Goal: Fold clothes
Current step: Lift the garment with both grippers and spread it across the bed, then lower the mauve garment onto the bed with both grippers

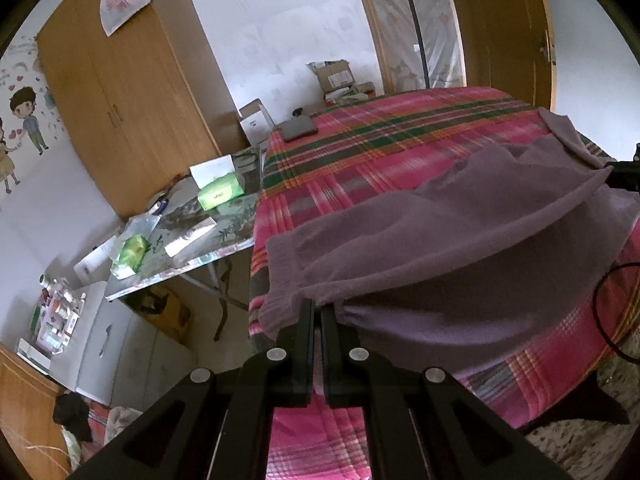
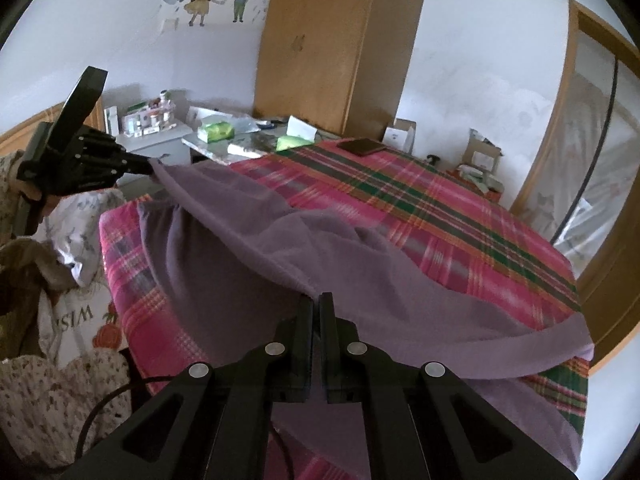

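**Left-wrist and right-wrist views: purple garment held up by two corners over the bed**

Left wrist view shows the black left gripper [image 1: 318, 307] at lower centre of the frame, its two jaws pressed together on a bunched edge of the soft, dusty-purple knit garment [image 1: 460, 236]. The cloth puckers right where the jaws meet, which suggests a firm pinch rather than a light touch. From there the garment's edge runs up toward the right side of the frame, where part of the other tool shows at the border.

In the right wrist view, the black right gripper [image 2: 316, 304] sits at lower centre, jaws likewise closed on the same purple fabric. The left gripper appears again at the middle left of that frame, pinching the far corner, with part of a person's hand behind it. The edge between the two pinch points is raised off the bed, while the rest of the garment drapes down and lies on the pink, green and orange plaid bedspread [image 2: 460, 216].

Holding two corners apart likely keeps the edge spread and flat, so the cloth can be carried over itself as one clean fold. The bed serves as the folding surface; a dark flat rectangular object [image 2: 362, 146] lies well apart at its far end.
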Available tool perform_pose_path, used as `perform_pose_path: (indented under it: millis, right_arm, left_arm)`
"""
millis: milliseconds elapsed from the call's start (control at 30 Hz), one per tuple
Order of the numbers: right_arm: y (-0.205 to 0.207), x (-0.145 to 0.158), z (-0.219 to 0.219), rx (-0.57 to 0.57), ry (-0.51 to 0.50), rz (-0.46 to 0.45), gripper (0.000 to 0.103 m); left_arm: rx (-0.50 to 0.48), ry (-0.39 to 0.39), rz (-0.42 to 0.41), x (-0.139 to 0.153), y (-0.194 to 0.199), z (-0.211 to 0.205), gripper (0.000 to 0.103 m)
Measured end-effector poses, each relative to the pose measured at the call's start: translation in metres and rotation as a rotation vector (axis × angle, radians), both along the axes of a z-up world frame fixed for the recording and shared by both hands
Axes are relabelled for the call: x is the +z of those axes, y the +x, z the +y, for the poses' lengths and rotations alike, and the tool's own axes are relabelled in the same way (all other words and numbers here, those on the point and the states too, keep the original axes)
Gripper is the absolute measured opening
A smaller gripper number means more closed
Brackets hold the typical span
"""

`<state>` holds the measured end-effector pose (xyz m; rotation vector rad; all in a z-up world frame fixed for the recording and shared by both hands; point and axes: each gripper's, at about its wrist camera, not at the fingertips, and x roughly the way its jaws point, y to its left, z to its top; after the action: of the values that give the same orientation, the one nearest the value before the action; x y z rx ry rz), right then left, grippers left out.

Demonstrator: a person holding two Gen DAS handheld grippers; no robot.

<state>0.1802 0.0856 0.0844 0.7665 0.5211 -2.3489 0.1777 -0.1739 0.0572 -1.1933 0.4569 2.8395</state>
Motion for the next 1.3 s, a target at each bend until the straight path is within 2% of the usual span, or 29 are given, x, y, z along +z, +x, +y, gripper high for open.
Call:
perform_pose_path:
  millis: [300, 567, 900, 1300]
  right_arm:
    - [0.009, -0.026, -0.001, 0.004, 0.030, -0.054, 0.003]
    - [0.011, -0.044, -0.004, 0.003, 0.059, -0.092, 0.003]
    - [0.009, -0.054, -0.006, 0.003, 0.077, -0.131, 0.003]
    - [0.017, -0.046, -0.001, -0.001, 0.069, -0.127, 0.003]
  left_arm:
    - [0.003, 0.003, -0.055, -0.027, 0.007, 0.000, 0.003]
    - [0.012, -0.002, -0.066, -0.038, 0.012, -0.002, 0.003]
    - [0.017, 0.014, -0.069, -0.043, 0.016, -0.006, 0.003]
    - [0.033, 0.032, -0.068, -0.045, 0.020, -0.011, 0.003]
